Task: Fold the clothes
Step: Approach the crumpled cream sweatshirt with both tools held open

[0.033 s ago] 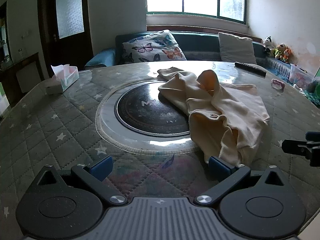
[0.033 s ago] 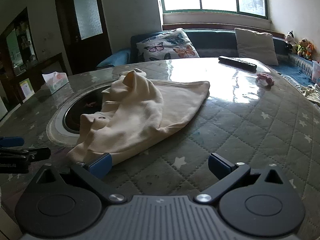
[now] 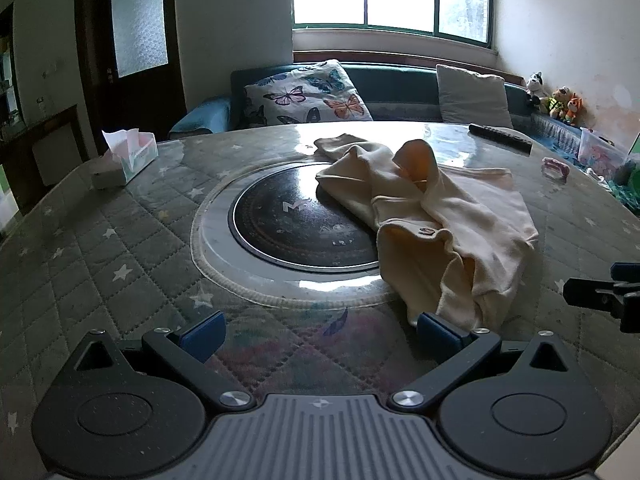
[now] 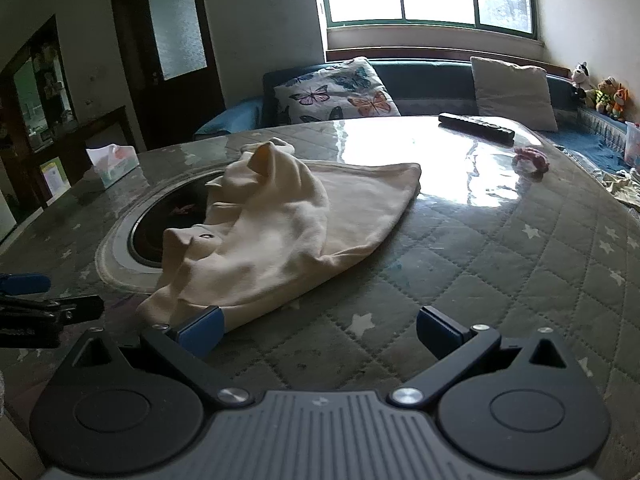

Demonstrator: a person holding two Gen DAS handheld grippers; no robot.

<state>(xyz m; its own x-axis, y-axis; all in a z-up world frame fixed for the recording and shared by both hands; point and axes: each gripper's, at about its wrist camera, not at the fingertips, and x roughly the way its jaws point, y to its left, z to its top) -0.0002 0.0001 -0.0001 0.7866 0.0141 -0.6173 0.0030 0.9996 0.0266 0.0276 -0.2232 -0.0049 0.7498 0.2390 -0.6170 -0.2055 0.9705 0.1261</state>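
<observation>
A crumpled cream garment lies in a heap on the round table, partly over the black round inset at the table's middle. My left gripper stands open low over the near table edge, and its right fingertip is just in front of the garment's near hem. In the right wrist view the same garment lies ahead and to the left. My right gripper is open, its left fingertip at the hem's near corner. Nothing sits between either pair of fingers.
A tissue box stands at the table's far left. A black remote and a small pink thing lie at the far right. Behind the table runs a blue sofa with a butterfly cushion. Quilted star cloth covers the table.
</observation>
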